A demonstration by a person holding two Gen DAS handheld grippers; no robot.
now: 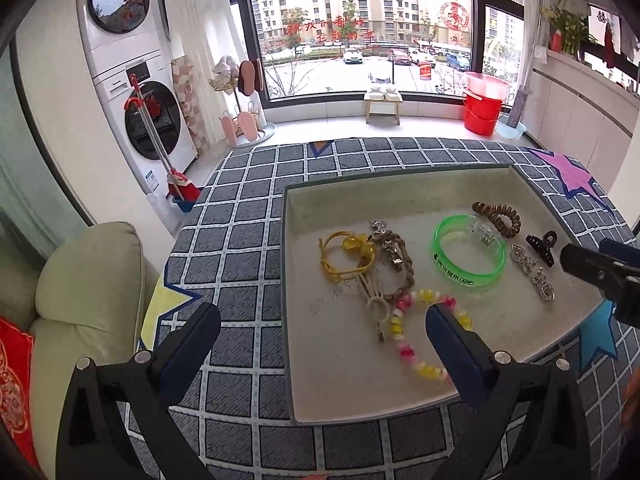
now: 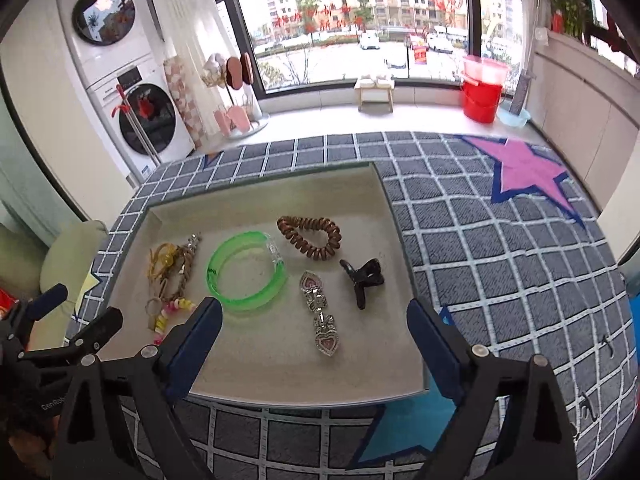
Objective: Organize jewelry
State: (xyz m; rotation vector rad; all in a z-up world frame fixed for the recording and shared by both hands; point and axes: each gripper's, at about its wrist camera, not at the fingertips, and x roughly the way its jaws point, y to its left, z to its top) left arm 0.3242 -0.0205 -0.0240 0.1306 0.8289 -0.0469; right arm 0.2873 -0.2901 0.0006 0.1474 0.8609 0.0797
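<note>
A shallow beige tray point(image 1: 332, 352) point(image 2: 384, 216) sits on the checked cloth and holds jewelry. In it lie a green bangle point(image 1: 468, 254) point(image 2: 246, 272), a brown coil hair tie point(image 1: 498, 218) point(image 2: 310, 236), a black claw clip point(image 1: 542, 246) point(image 2: 364, 280), a silver heart clip point(image 1: 534, 268) point(image 2: 320, 312), a yellow cord band point(image 1: 344, 256) point(image 2: 164, 258), a braided bracelet point(image 1: 394, 256) and a pink and yellow bead bracelet point(image 1: 404, 332) point(image 2: 172, 312). My left gripper point(image 1: 322, 336) is open over the tray's near left edge. My right gripper point(image 2: 314, 334) is open above the tray's near side, over the heart clip.
The table carries a grey checked cloth point(image 1: 240, 240) with pink point(image 2: 524, 168), blue point(image 2: 404, 428) and yellow stars. A cream sofa point(image 1: 88, 292) stands at the left. Washing machines point(image 1: 132, 80), a stool point(image 1: 382, 106) and red buckets point(image 1: 482, 108) stand beyond.
</note>
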